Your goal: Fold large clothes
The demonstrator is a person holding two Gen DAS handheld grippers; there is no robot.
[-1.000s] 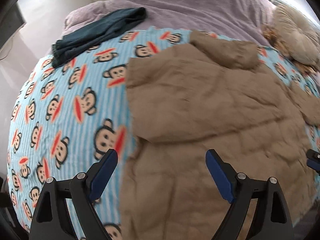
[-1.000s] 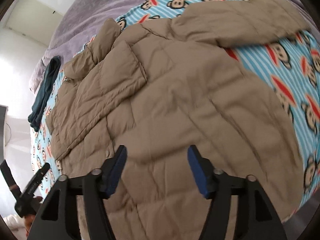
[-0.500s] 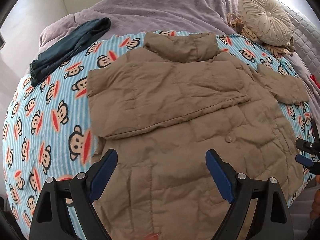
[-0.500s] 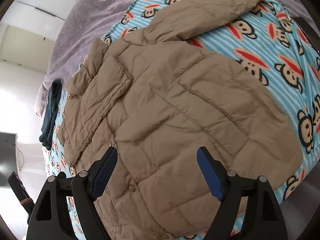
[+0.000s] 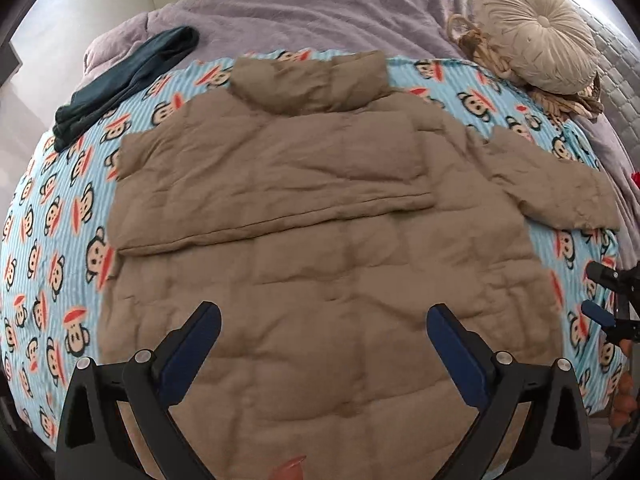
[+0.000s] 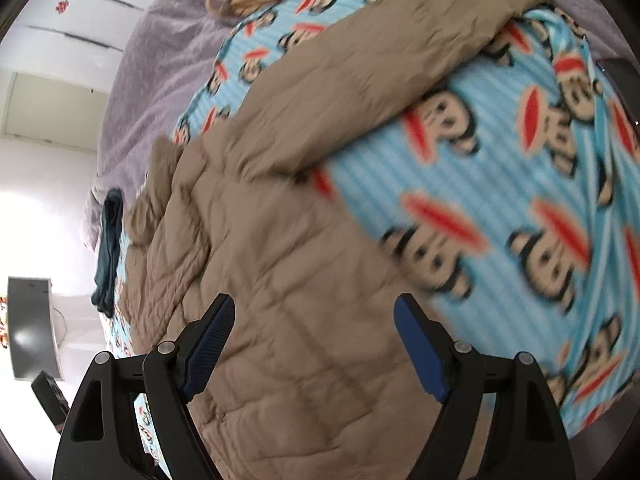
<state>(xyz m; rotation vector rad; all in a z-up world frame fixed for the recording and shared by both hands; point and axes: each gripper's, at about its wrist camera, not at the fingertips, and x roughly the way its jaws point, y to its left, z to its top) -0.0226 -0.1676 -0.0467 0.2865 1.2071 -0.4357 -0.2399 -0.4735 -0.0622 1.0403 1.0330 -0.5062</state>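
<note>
A tan quilted puffer jacket (image 5: 320,248) lies flat on a blue monkey-print blanket (image 5: 52,216). Its left sleeve is folded across the chest; its right sleeve (image 5: 548,184) lies spread out to the right. My left gripper (image 5: 322,328) is open and empty, above the jacket's lower half. My right gripper (image 6: 314,320) is open and empty, above the jacket's right edge (image 6: 280,280), with the spread sleeve (image 6: 400,48) ahead of it. The right gripper also shows at the right edge of the left wrist view (image 5: 600,292).
A dark teal folded garment (image 5: 128,80) lies at the blanket's far left corner. A round beige cushion (image 5: 536,28) sits on the purple bedspread (image 5: 320,4) at the back right. A dark monitor (image 6: 32,328) stands beside the bed.
Both grippers have pulled back and swung right. The left view now takes in the whole jacket; the right gripper has moved from over the jacket's body to its right edge.
</note>
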